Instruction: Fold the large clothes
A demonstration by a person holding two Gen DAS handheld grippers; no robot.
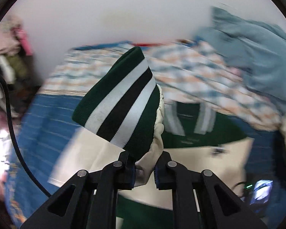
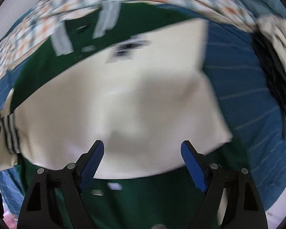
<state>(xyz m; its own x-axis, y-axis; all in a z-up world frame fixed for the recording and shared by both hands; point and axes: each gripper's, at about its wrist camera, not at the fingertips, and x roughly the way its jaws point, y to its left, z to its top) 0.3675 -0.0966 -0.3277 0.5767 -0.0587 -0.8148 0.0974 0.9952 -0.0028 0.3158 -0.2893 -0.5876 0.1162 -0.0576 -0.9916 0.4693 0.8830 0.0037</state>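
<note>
Green-and-white striped cuff [image 1: 122,103] pinched in left hand-held gripper [image 1: 143,171]; right hand-held gripper [image 2: 143,164] spread, empty above cream sleeve [image 2: 124,105]. Best laid flat across jacket [image 2: 143,206], unwrinkled.

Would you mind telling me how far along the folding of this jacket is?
Done: one cream sleeve lies folded across the green varsity jacket. In hand: the left tool holds the other sleeve's striped cuff. The right tool is open, empty. Left: laying that sleeve, folding the body.
</note>
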